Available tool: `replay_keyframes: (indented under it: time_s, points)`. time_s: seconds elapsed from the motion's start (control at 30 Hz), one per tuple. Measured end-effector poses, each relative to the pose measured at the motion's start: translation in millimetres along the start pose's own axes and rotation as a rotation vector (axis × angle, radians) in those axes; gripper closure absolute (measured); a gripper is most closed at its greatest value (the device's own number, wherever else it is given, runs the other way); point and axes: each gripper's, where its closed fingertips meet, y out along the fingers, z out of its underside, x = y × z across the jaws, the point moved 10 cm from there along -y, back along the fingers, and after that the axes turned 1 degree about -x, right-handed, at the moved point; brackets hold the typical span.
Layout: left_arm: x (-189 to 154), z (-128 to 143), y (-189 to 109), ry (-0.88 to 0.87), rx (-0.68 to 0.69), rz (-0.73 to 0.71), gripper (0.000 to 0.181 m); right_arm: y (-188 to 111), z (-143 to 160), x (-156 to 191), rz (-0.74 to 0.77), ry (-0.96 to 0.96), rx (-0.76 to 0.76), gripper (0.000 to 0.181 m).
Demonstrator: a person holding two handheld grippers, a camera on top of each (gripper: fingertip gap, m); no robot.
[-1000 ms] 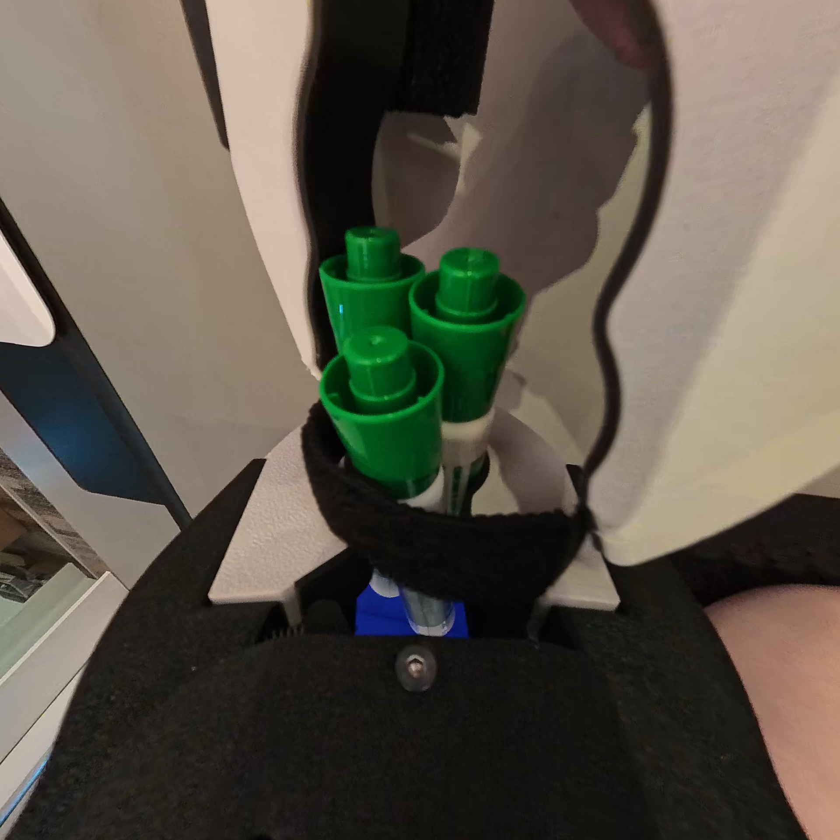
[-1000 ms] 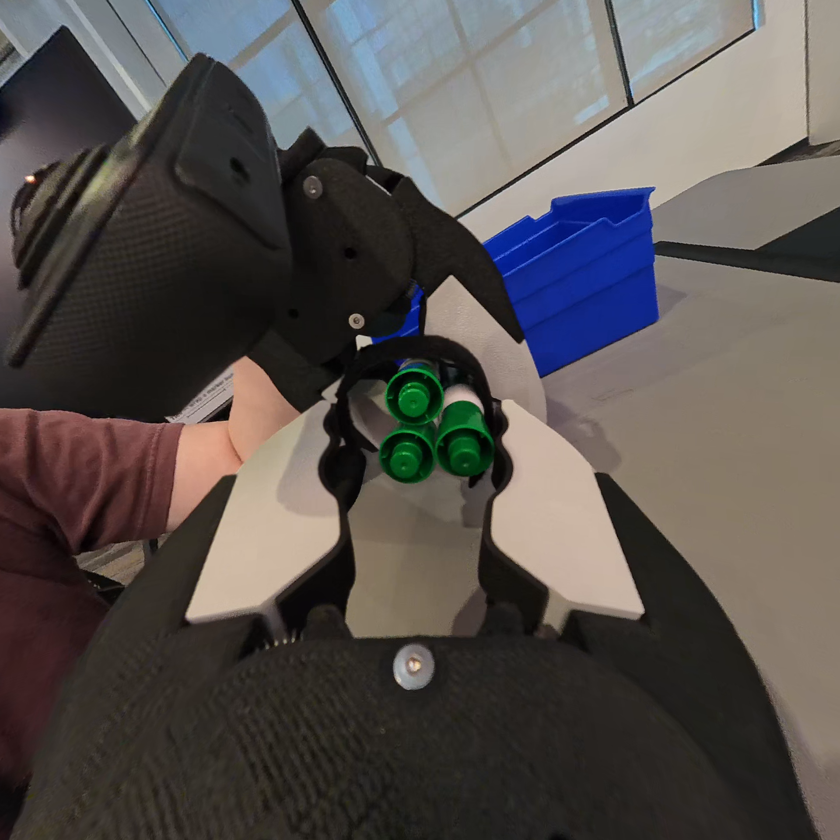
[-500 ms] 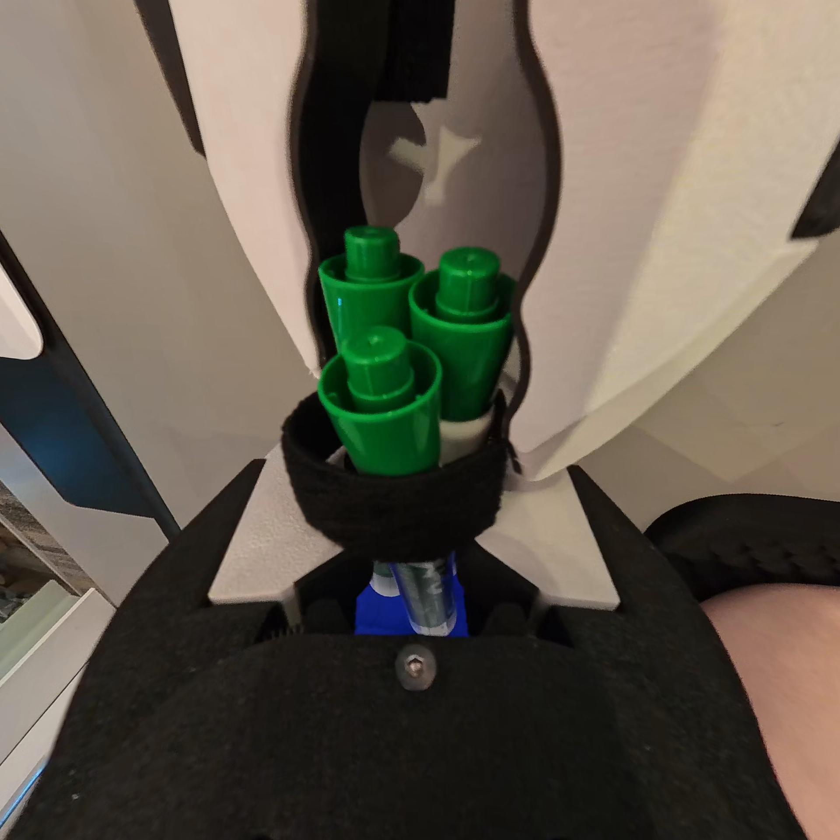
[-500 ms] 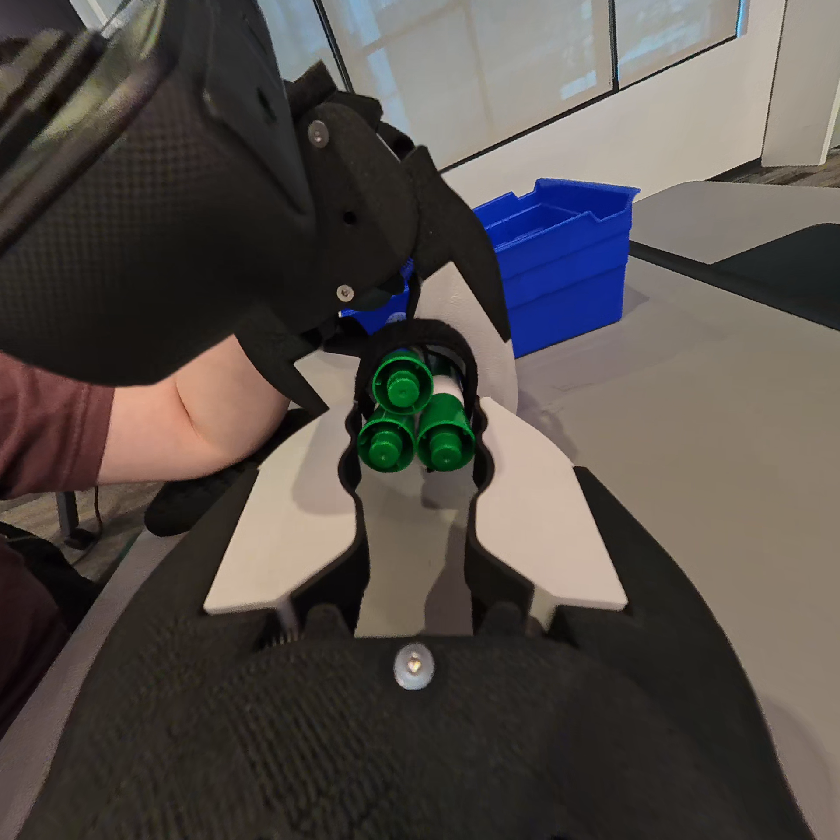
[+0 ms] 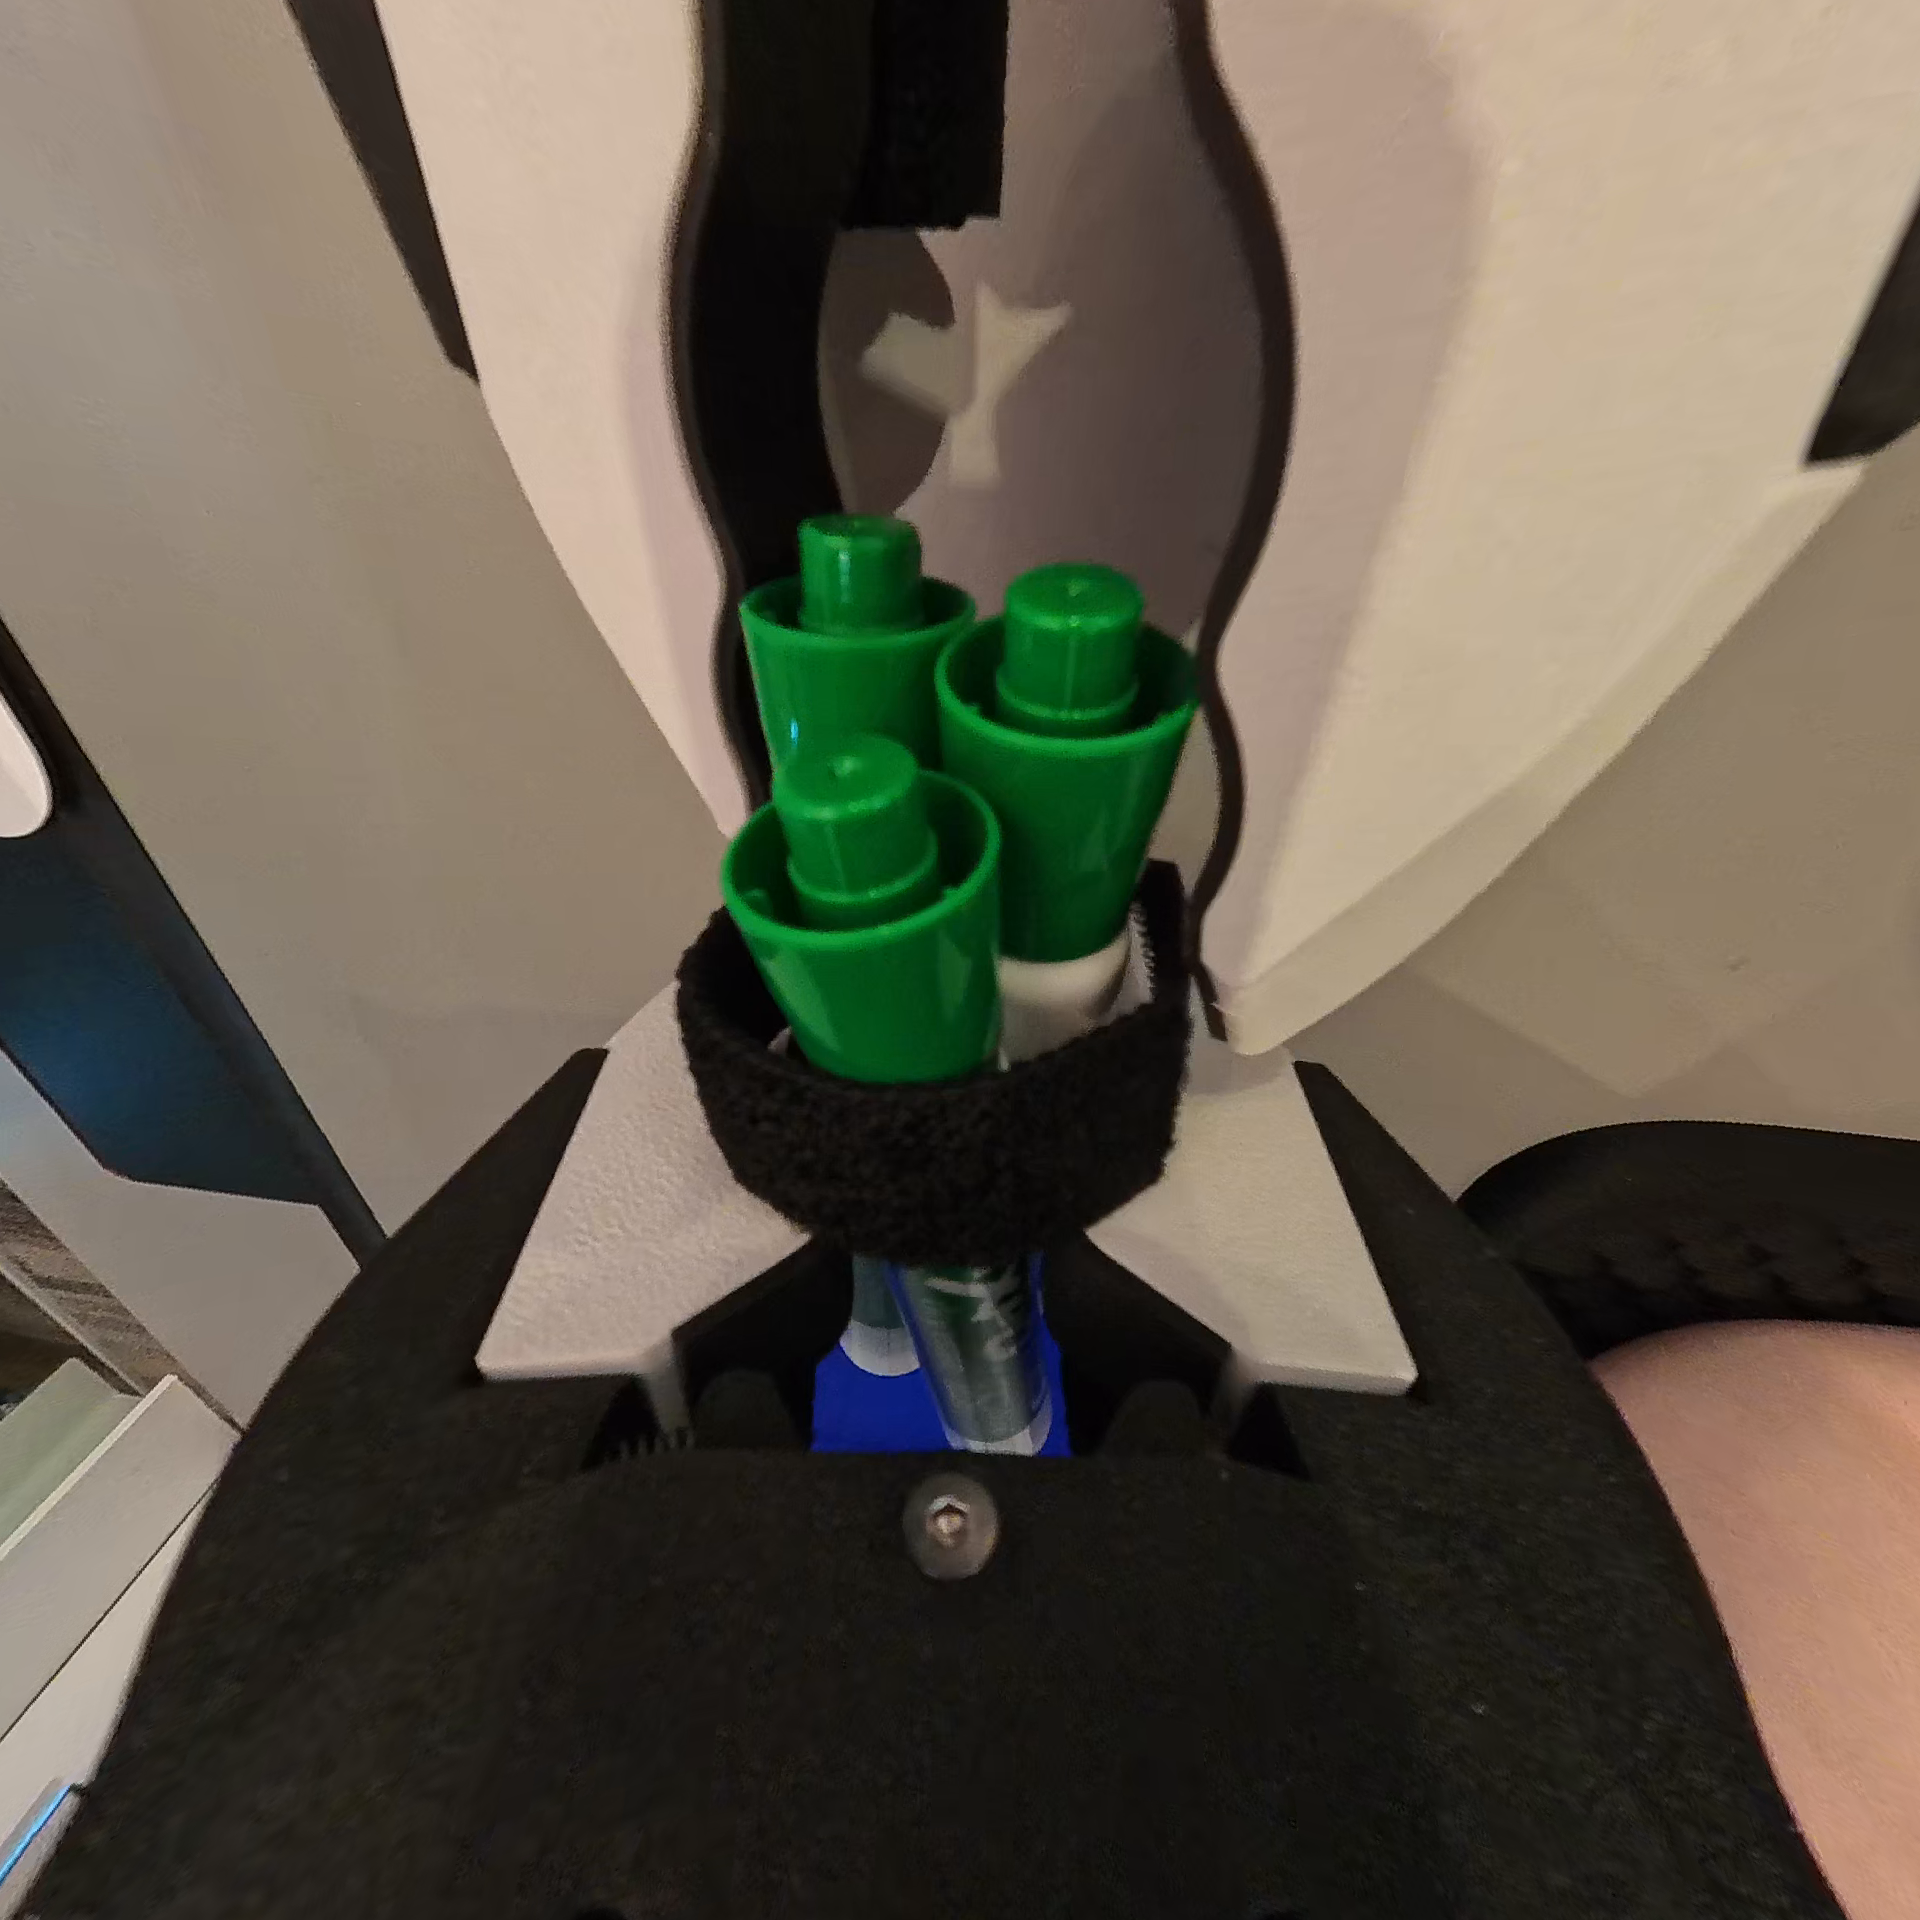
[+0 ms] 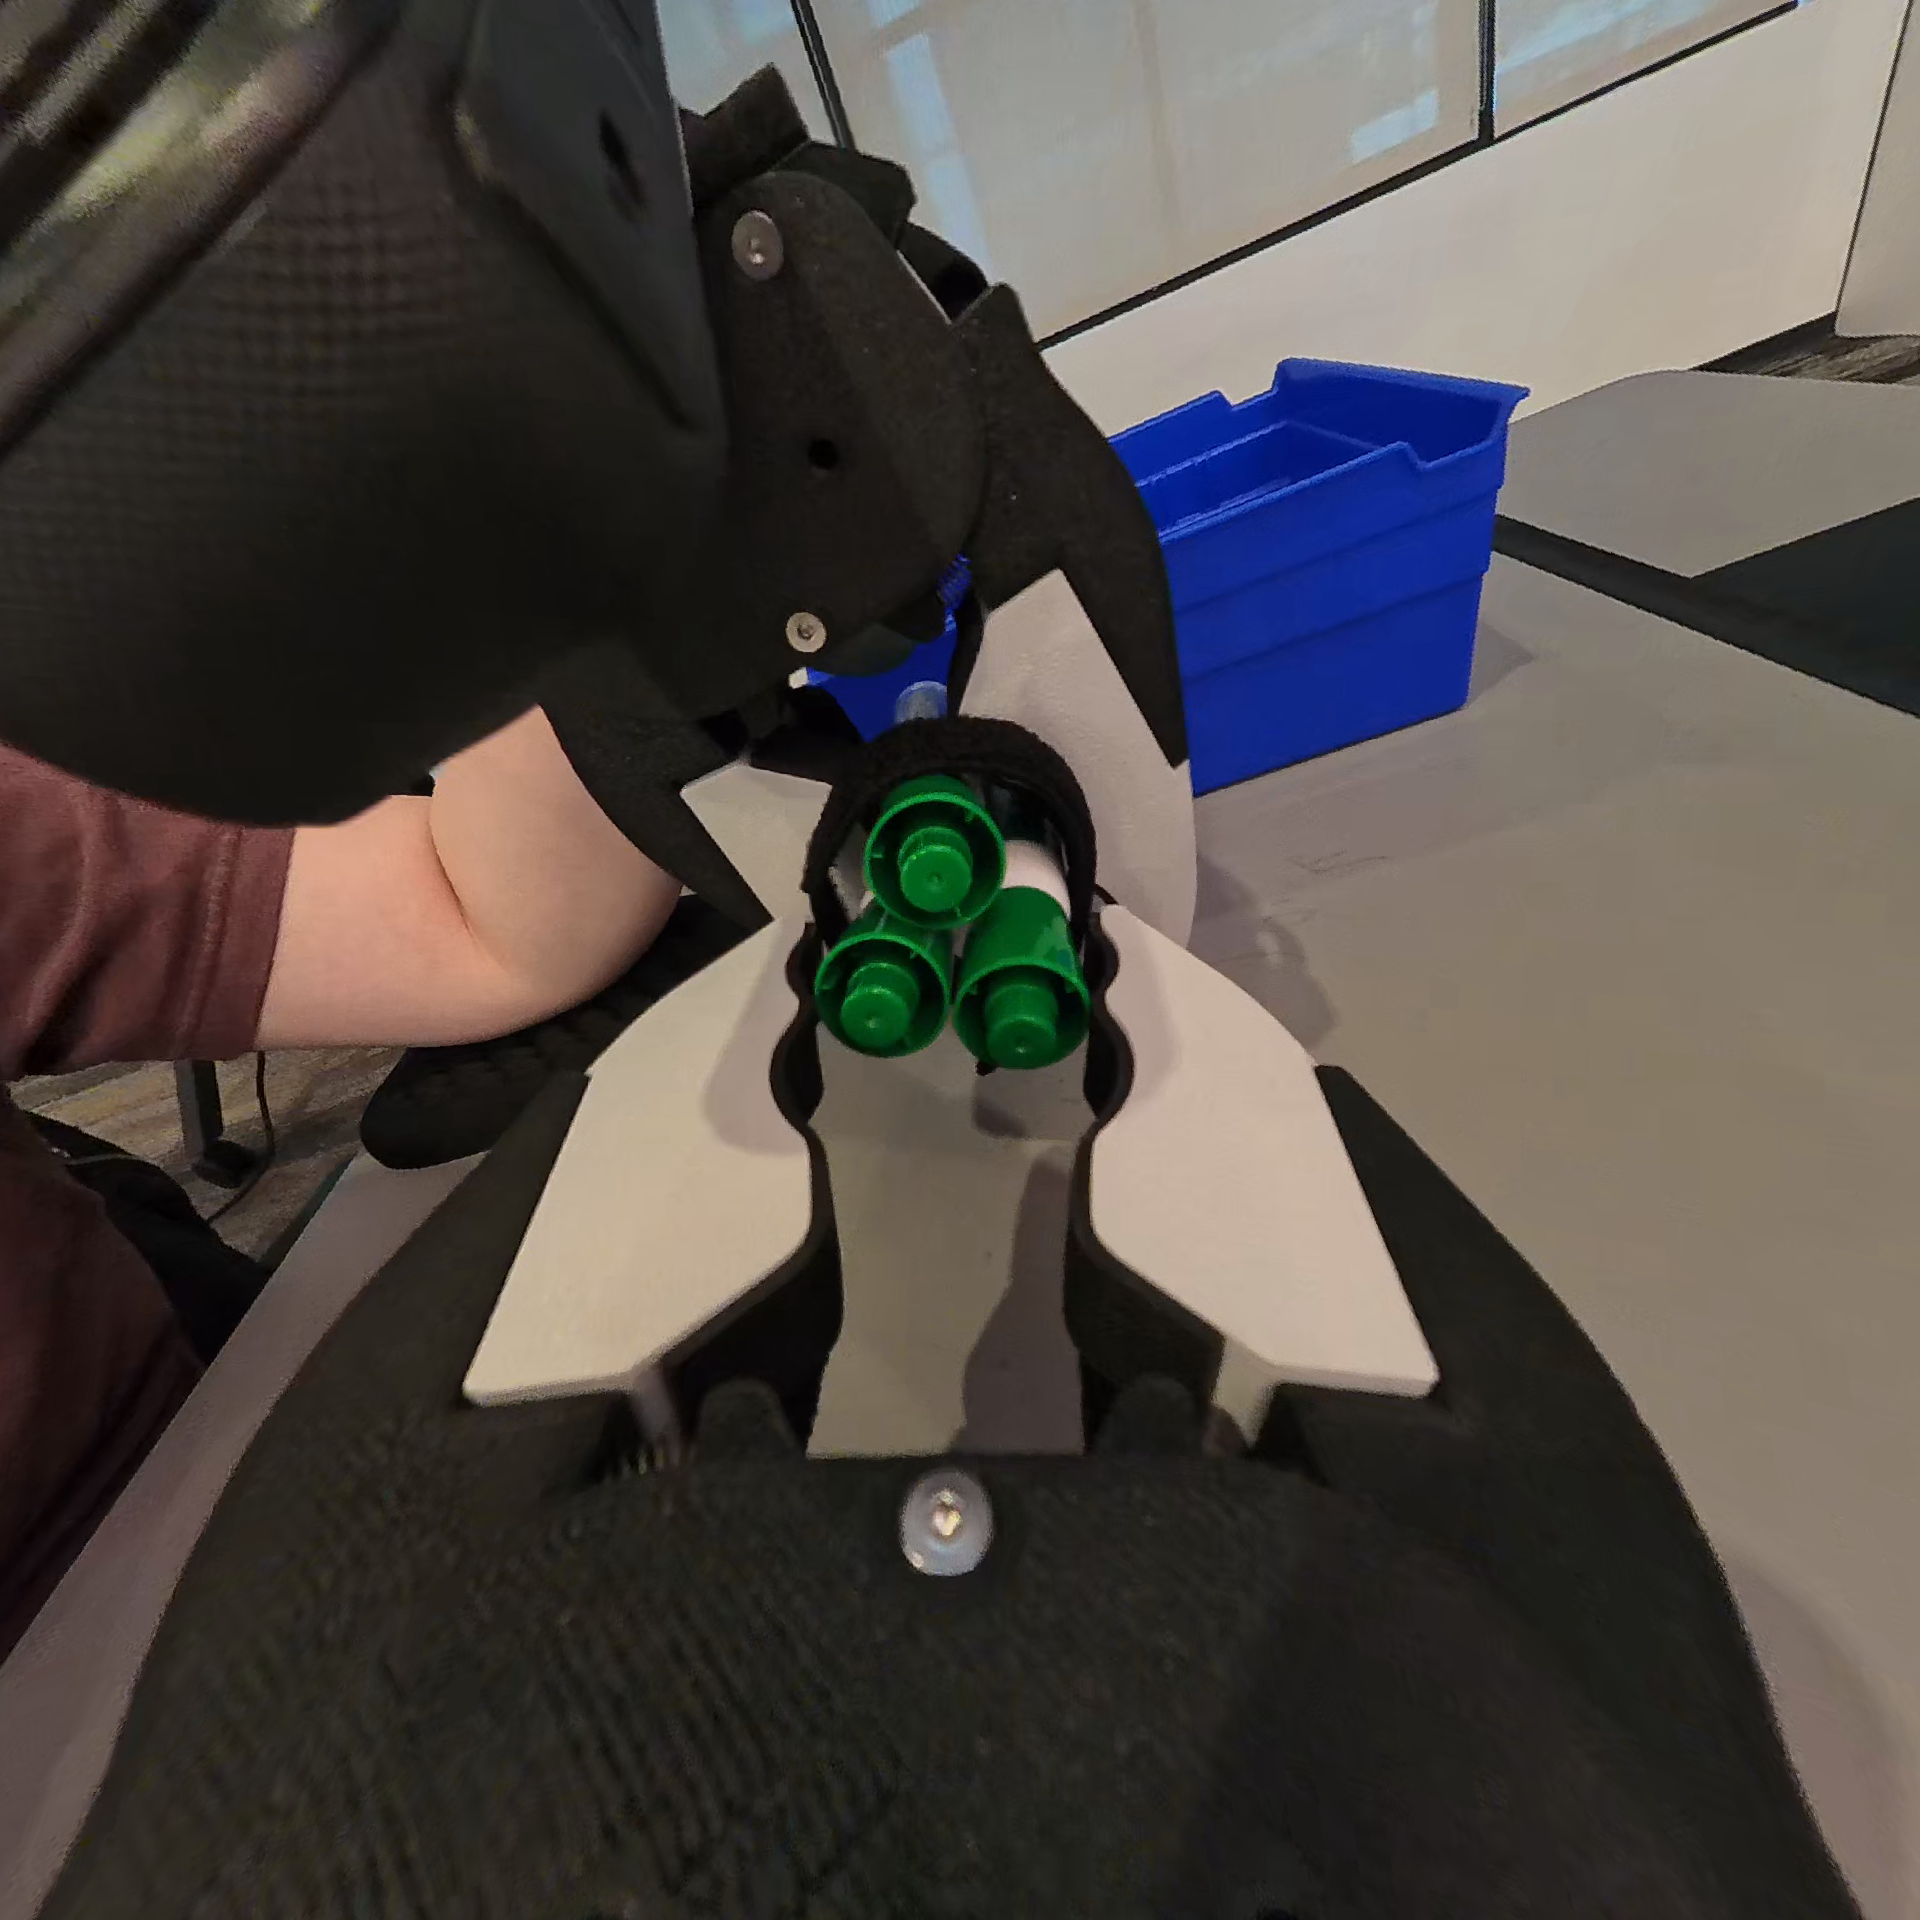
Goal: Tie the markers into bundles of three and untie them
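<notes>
Three green-capped markers [image 5: 935, 790] stand together in my left gripper [image 5: 935, 1091], which is shut on their barrels. A black strap [image 5: 925, 1132] is wrapped around them just below the caps. My right gripper [image 6: 951, 966] faces the caps end-on, and its grey fingers [image 6: 1195, 1143] are closed against the two lower caps [image 6: 951, 987], with the strap [image 6: 945, 743] arching over the top one. In the right wrist view my left gripper [image 6: 956, 821] comes in from the upper left. In the left wrist view the right gripper's fingers [image 5: 1403, 520] flank the caps from above.
Stacked blue bins [image 6: 1351, 540] stand on the grey table [image 6: 1558, 1039] behind the bundle. A person's forearm in a maroon sleeve [image 6: 135, 914] is at the left, over a black chair. Windows and a white wall are behind. About 5 cm separates my left fingertips from my right.
The right gripper's fingers have narrowed from wide apart to closed around the caps. The strap loop has gone from slack and stretched rightward to snug around the markers.
</notes>
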Motion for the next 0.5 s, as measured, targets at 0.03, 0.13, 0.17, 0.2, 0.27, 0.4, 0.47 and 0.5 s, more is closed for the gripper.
replay_keyframes:
  time_s: [0.03, 0.13, 0.17, 0.2, 0.27, 0.4, 0.47, 0.5]
  points:
    - [-0.1, 0.3, 0.2, 0.002, 0.001, -0.001, 0.141, 0.2, 0.0, 0.3, 0.0, -0.005, 0.004, 0.132]
    - [-0.5, -0.4, -1.3, 0.004, -0.01, -0.003, 0.141, -1.1, -2.2, 1.8, 0.013, -0.037, 0.006, 0.134]
    - [-0.7, -0.4, -1.7, 0.003, -0.012, -0.001, 0.141, -1.1, -2.7, 2.1, 0.013, -0.039, 0.009, 0.134]
    - [-0.8, -0.3, -2.0, 0.004, -0.013, -0.001, 0.141, -1.1, -2.6, 2.3, 0.012, -0.04, 0.009, 0.134]
    - [-0.5, -0.2, -1.9, 0.002, -0.014, 0.001, 0.141, -0.8, -1.5, 2.3, 0.02, -0.049, 0.014, 0.134]
    - [-1.3, -0.1, -1.4, 0.003, -0.009, 0.012, 0.141, -0.8, -0.1, 2.9, 0.026, -0.093, 0.032, 0.134]
    - [-2.3, -0.5, -1.5, 0.005, -0.007, 0.018, 0.141, -1.2, 0.6, 2.9, 0.017, -0.11, 0.045, 0.135]
    - [-2.4, -0.6, -1.3, 0.006, -0.002, 0.015, 0.141, -1.2, 1.2, 2.6, 0.017, -0.115, 0.052, 0.135]
